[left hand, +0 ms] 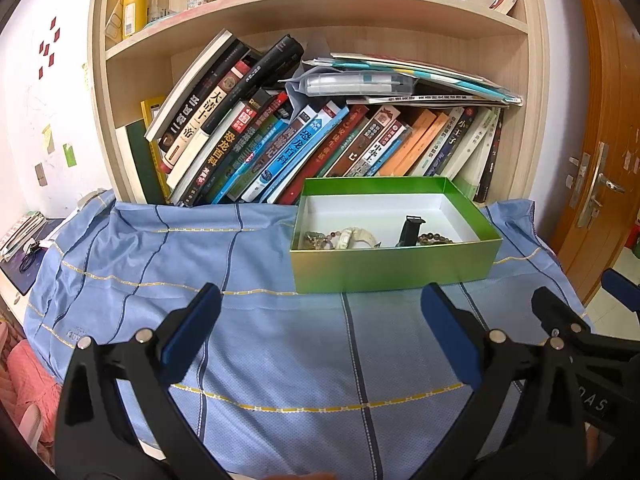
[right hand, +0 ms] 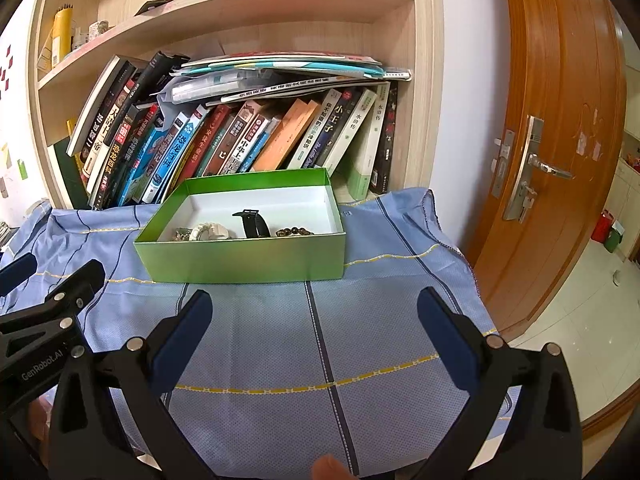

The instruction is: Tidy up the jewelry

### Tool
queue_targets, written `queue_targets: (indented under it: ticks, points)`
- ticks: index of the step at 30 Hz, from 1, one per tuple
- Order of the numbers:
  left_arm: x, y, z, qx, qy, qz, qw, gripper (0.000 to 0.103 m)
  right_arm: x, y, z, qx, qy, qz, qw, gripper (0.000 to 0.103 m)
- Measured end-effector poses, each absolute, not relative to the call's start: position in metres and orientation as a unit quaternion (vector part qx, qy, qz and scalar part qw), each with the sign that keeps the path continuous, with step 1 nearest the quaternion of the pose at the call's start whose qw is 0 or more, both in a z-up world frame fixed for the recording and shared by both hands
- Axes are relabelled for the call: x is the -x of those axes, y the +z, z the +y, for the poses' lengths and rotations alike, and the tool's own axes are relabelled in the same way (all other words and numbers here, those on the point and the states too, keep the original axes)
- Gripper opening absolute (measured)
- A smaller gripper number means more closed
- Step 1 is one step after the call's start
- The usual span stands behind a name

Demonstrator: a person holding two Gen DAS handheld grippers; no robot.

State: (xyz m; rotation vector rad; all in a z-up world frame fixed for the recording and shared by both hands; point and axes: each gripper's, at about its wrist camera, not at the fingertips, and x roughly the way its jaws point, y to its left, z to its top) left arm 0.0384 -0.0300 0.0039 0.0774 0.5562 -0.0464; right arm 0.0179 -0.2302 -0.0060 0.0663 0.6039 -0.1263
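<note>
Green cardboard, the open box (left hand: 394, 266) sits on the blue checked cloth (left hand: 248, 360) in front of a bookshelf (left hand: 320, 12) packed with leaning books (left hand: 256, 148). I see the jewelry lying along the near side of its white floor: a beaded bracelet (left hand: 318, 239) at the left end, a pale cream bracelet (left hand: 354, 238) just beside it, a black watch strap (left hand: 410, 230) standing up near the middle, and a dark brown bead bracelet (left hand: 436, 237) to its right. From the right wrist camera the same 4 pieces line up in that order.

My left gripper (left hand: 320, 330) hangs over bare cloth, just short of the box's near wall, its 2 blue-padded fingers spread wide with nothing between them. My right gripper (right hand: 314, 332) sits alongside it, also spread wide and empty, facing the same box wall. Each tool shows at the edge of the other's view. An orange wooden door (right hand: 560, 120) with a metal handle (right hand: 540, 166) stands to the right of the shelf. A fingertip (right hand: 330, 467) shows at the bottom of the right view.
</note>
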Motion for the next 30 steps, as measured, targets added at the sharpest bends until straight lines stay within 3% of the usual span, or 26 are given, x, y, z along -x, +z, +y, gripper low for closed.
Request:
queue_targets:
  ticks: [30]
  points:
    - [-0.0404,-0.0020,-0.0292,-0.040,-0.026,0.284,0.958,0.099,-0.0187,-0.0096,-0.2296,-0.029,-0.064,0.303,0.950,0.100]
